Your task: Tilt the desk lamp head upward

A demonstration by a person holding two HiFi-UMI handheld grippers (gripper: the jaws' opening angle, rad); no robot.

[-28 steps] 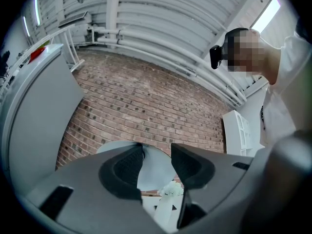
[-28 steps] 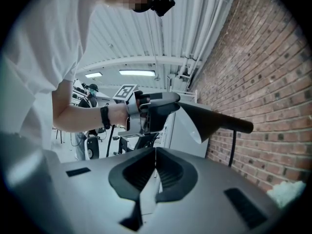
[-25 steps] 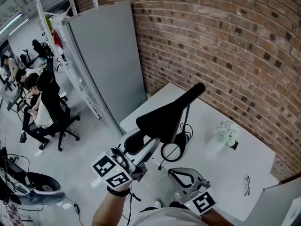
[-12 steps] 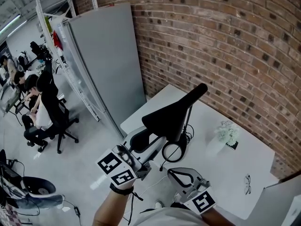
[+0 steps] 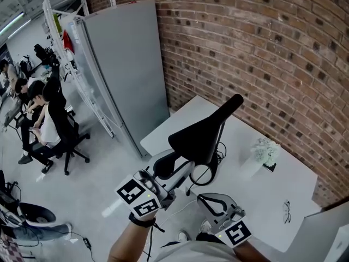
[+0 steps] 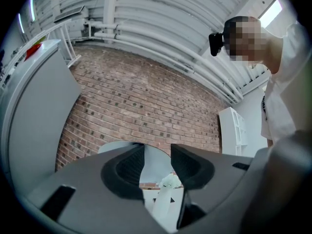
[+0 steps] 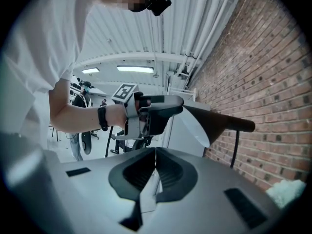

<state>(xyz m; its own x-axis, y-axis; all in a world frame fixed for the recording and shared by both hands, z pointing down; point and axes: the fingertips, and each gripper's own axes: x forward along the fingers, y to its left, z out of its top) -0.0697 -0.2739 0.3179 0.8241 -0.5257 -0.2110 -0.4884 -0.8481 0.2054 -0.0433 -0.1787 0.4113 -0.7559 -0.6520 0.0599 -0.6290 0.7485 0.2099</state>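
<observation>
The black desk lamp head slopes up to its far tip near the brick wall, above its ring base on the white table. My left gripper is at the head's low near end, touching it from below. Its jaws stand apart, and only table and wall show through the gap. In the right gripper view the lamp head shows its white inner face, with the left gripper against its rim. My right gripper hangs low by the table's near edge, jaws together and empty.
A small white flower pot and a pair of glasses sit on the table to the right. A tall grey panel stands left of the table against the brick wall. Seated people are far left.
The lamp head and my left gripper have shifted slightly right and upward together. The right gripper has stayed put.
</observation>
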